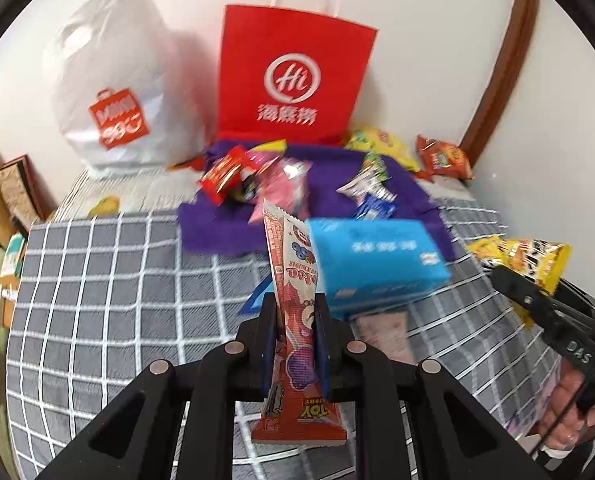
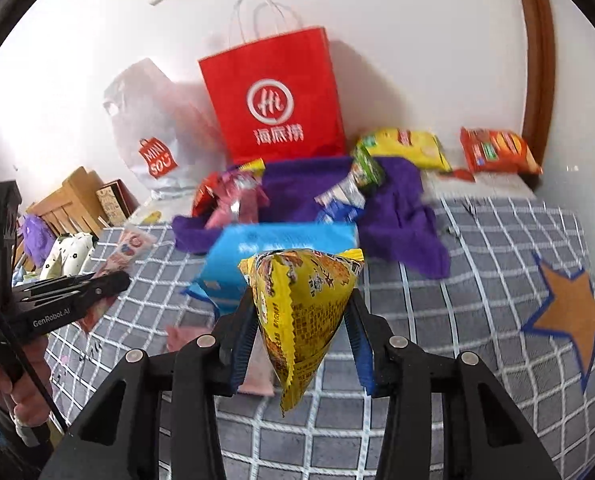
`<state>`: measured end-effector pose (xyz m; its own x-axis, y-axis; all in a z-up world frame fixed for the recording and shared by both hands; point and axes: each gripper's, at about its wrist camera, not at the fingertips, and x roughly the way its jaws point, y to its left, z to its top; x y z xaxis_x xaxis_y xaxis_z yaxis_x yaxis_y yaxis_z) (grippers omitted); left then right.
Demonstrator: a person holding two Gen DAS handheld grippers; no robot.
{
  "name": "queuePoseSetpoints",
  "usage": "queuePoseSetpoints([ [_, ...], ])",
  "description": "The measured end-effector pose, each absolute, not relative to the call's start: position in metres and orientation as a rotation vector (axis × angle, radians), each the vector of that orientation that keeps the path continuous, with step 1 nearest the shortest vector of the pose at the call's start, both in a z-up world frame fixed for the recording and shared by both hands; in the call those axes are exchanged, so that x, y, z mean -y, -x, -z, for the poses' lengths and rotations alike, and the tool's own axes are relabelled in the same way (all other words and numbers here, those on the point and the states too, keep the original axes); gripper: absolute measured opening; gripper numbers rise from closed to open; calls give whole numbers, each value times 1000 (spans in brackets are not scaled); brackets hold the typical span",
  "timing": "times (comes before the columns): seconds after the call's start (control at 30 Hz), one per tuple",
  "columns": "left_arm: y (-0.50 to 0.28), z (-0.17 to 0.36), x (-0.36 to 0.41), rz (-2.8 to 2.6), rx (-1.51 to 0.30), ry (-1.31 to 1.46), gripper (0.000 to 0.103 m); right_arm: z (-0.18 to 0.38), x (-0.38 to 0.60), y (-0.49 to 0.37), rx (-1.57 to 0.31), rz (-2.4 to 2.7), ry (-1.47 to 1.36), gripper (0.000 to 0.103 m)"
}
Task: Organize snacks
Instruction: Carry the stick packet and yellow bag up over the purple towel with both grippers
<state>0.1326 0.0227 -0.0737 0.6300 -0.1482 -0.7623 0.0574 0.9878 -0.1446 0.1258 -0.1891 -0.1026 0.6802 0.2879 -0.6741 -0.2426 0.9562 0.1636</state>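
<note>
My left gripper is shut on a long red and pink candy packet, held upright above the checked bed cover. My right gripper is shut on a puffy yellow snack bag, lifted off the bed. A blue box lies just ahead of both grippers, also seen as the blue box in the right wrist view. Behind it a purple cloth carries several small snack packets. The right gripper shows at the right edge of the left wrist view, still holding the yellow bag.
A red paper bag and a white plastic bag stand against the wall. A yellow bag and an orange packet lie at the back right. An orange star patch marks the cover. Boxes sit left of the bed.
</note>
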Motion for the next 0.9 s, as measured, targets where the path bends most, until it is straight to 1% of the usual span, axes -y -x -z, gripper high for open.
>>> queuePoseSetpoints([
  [0.4,-172,23,-6,164,-821,90,17,40,181,-171,-704,-277,-58,43],
  [0.6,-202,8,-8,135,-802,71,17,32,175,-204,-701,-278,-47,43],
  [0.9,-246,3,-26,102,-798,94,17,33,170,-259,-708,-285,-51,43],
])
